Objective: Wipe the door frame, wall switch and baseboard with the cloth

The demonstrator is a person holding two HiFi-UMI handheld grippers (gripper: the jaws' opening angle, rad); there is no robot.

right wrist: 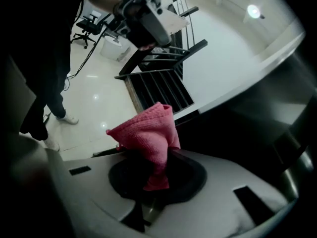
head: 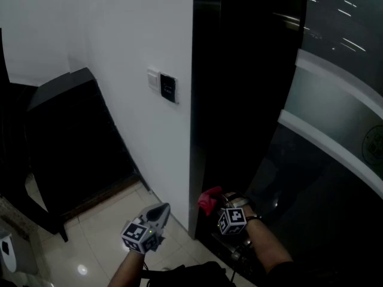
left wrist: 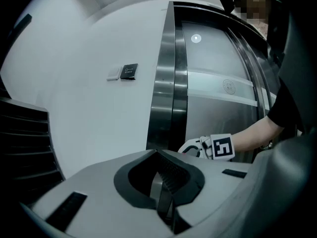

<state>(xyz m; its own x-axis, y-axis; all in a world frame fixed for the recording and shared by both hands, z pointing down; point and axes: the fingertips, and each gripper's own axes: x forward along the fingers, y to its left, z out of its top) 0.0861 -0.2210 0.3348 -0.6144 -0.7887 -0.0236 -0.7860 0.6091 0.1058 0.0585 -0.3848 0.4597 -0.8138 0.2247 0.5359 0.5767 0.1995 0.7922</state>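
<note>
Item: cloth [right wrist: 148, 138], pink, coarse-knit, bunched into a loose peak. Location: pinched in the right tongs [right wrist: 153, 176], which are closed on its lower fold, with most of the fabric standing free above the jaws. In the head view it shows as a red tuft low down, just beside the foot of the dark door frame [head: 236, 100]; whether it touches the frame cannot be told. Handling, as judged: light, soft and limp, not fragile. It will fold and drag under pressure instead of pushing back, so the free peak should do the wiping and needs pressing flat against the surface. The hold near the base looks secure; a grip nearer the tip would leave less cloth to work with. Right arm: forearm [head: 269, 250] reaching forward and down, tongs pointing at the bottom of the frame. Left tongs [left wrist: 166, 190]: jaws drawn together, nothing between them, held low over the pale tiled floor [head: 102, 238], pointing toward the white wall [head: 137, 34], well apart from the cloth. Wall switch [head: 154, 79]: white plate with a black panel [head: 168, 88] beside it, well above both tongs. Baseboard: not clearly made out.
</note>
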